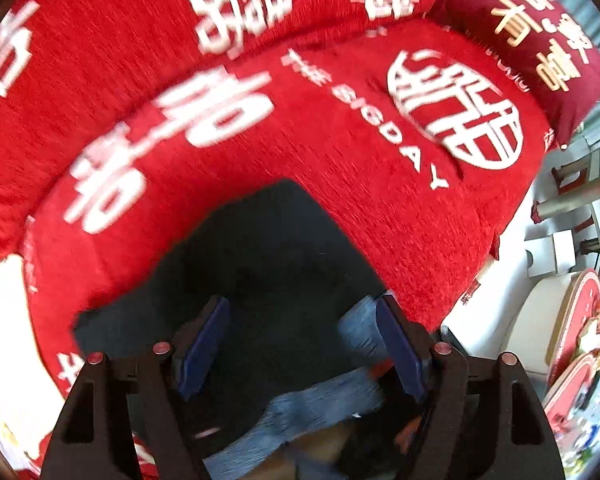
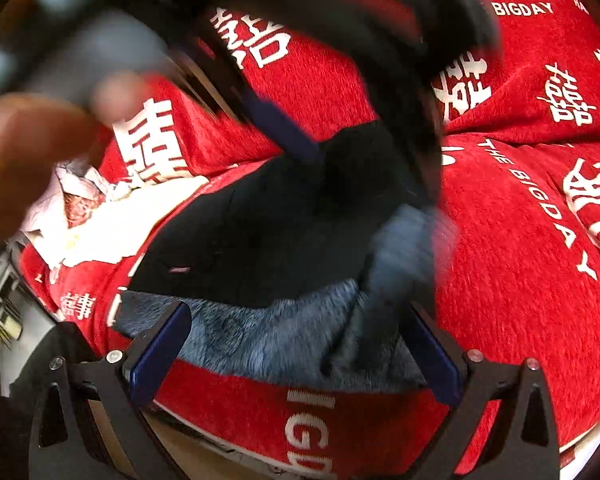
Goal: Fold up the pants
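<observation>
Black pants (image 1: 268, 264) lie on the sofa between both open jaws.

The left wrist view looks down from close above the sofa seat (image 1: 380, 216), facing the backrest, with the pillow (image 1: 540, 40) up at its right. The right wrist view sits low at the seat's front edge (image 2: 340, 420), facing the same backrest, very near. Both views share the dark pants (image 1: 268, 256) (image 2: 260, 224) on the seat and the seat's white lettering.
</observation>
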The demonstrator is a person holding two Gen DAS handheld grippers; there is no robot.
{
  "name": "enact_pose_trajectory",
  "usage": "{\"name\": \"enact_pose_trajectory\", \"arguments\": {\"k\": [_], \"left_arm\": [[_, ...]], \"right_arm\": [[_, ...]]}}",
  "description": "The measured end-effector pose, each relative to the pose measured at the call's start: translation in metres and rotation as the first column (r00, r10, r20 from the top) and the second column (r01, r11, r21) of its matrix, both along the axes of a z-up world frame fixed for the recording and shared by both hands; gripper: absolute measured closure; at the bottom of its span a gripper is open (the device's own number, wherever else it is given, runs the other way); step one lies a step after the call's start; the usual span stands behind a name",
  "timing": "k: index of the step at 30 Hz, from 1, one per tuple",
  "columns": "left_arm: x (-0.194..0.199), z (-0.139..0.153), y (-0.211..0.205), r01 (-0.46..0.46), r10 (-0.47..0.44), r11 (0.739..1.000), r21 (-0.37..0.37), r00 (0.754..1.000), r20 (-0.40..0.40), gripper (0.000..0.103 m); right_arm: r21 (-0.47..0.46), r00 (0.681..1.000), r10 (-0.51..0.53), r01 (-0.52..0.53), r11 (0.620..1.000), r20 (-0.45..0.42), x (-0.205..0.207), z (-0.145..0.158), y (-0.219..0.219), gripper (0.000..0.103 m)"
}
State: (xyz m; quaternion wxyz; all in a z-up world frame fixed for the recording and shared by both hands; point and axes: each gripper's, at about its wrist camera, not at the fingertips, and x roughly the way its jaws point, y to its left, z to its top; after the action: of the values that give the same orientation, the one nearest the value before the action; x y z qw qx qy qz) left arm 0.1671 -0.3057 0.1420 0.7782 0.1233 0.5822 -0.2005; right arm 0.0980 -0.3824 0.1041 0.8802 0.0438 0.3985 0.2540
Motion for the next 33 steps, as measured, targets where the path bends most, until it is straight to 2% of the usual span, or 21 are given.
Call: {"name": "enact_pose_trajectory", "arguments": {"k": [2, 3, 4, 5, 6, 7, 8, 9, 10, 12, 15, 17, 18, 20, 22, 24, 29, 30, 33], "left_arm": [[-0.007, 0.013, 0.030, -0.023, 0.024, 1.000, -0.009, 0.998, 0.052, 0.024], [-0.008, 0.013, 0.047, -0.046, 0.047, 0.999, -0.009, 0.996, 0.071, 0.014], [-0.010, 0.013, 0.061, -0.072, 0.072, 0.997, -0.010, 0.993, 0.093, 0.008], [-0.009, 0.011, 0.075, -0.100, 0.100, 0.995, -0.013, 0.989, 0.112, 0.008], [-0.011, 0.003, 0.097, -0.142, 0.144, 0.990, -0.025, 0.983, 0.113, 0.008], [-0.011, -0.004, 0.112, -0.171, 0.175, 0.984, -0.045, 0.980, 0.096, 0.008], [-0.009, -0.011, 0.126, -0.200, 0.205, 0.978, -0.065, 0.975, 0.080, 0.008], [-0.011, -0.021, 0.146, -0.255, 0.262, 0.963, -0.089, 0.963, 0.068, 0.008], [-0.012, -0.027, 0.160, -0.299, 0.306, 0.949, -0.097, 0.950, 0.063, 0.008], [-0.016, -0.039, 0.183, -0.378, 0.386, 0.918, -0.121, 0.921, 0.047, 0.008], [-0.023, -0.057, 0.203, -0.442, 0.454, 0.879, -0.178, 0.891, 0.026, 0.008], [-0.025, -0.068, 0.200, -0.450, 0.460, 0.877, -0.166, 0.888, 0.023, 0.008], [-0.025, -0.076, 0.196, -0.447, 0.455, 0.883, -0.141, 0.890, 0.022, 0.008], [-0.027, -0.088, 0.188, -0.432, 0.438, 0.895, -0.108, 0.898, 0.035, 0.007], [-0.029, -0.092, 0.186, -0.427, 0.434, 0.897, -0.117, 0.900, 0.039, 0.007], [-0.030, -0.092, 0.183, -0.424, 0.432, 0.897, -0.124, 0.901, 0.044, 0.007], [-0.032, -0.094, 0.180, -0.425, 0.434, 0.895, -0.134, 0.899, 0.050, 0.007], [-0.032, -0.095, 0.180, -0.428, 0.438, 0.893, -0.139, 0.898, 0.045, 0.007], [-0.032, -0.097, 0.182, -0.437, 0.447, 0.886, -0.152, 0.894, 0.031, 0.007]], "right_arm": [[0.013, 1.000, -0.013, 0.013, 1.000, 0.003, 0.001, -0.001, -0.003, 0.000], [0.043, 1.000, -0.025, 0.025, 0.999, 0.008, 0.003, -0.002, -0.007, 0.000], [0.070, 0.999, -0.034, 0.034, 0.997, 0.002, 0.006, -0.005, -0.010, 0.000], [0.073, 0.999, -0.033, 0.033, 0.997, -0.011, 0.009, -0.008, -0.010, 0.000], [0.056, 0.999, -0.026, 0.028, 0.998, -0.031, 0.014, -0.014, -0.009, 0.004], [0.019, 0.999, -0.028, 0.029, 0.999, -0.032, 0.018, -0.017, -0.004, 0.021], [-0.055, 0.999, -0.033, 0.032, 0.998, -0.028, 0.021, -0.019, 0.001, 0.031], [-0.079, 0.999, -0.027, 0.024, 0.997, -0.036, 0.024, -0.019, 0.003, 0.052], [-0.066, 0.998, -0.031, 0.027, 0.997, -0.047, 0.027, -0.015, 0.001, 0.064], [-0.004, 0.996, -0.060, 0.060, 0.998, -0.070, 0.031, -0.005, -0.013, 0.073], [0.039, 0.988, -0.113, 0.118, 0.992, -0.101, 0.040, 0.000, -0.034, 0.074], [0.021, 0.975, -0.132, 0.138, 0.990, -0.178, 0.049, -0.016, -0.037, 0.066], [0.056, 0.972, -0.134, 0.147, 0.988, -0.192, 0.049, -0.019, -0.042, 0.064], [0.043, 0.970, -0.169, 0.179, 0.983, -0.177, 0.042, -0.009, -0.046, 0.050], [-0.031, 0.967, -0.231, 0.229, 0.973, -0.105, 0.028, 0.008, -0.051, 0.021], [-0.070, 0.971, -0.238, 0.237, 0.969, -0.008, 0.004, 0.029, -0.055, 0.020], [-0.067, 0.994, -0.100, 0.098, 0.993, -0.034, -0.021, 0.037, -0.044, 0.020], [-0.076, 0.996, -0.084, 0.081, 0.994, -0.036, -0.020, 0.035, -0.038, 0.023], [-0.092, 0.996, -0.050, 0.043, 0.995, -0.070, -0.012, 0.021, -0.020, 0.042]]}}
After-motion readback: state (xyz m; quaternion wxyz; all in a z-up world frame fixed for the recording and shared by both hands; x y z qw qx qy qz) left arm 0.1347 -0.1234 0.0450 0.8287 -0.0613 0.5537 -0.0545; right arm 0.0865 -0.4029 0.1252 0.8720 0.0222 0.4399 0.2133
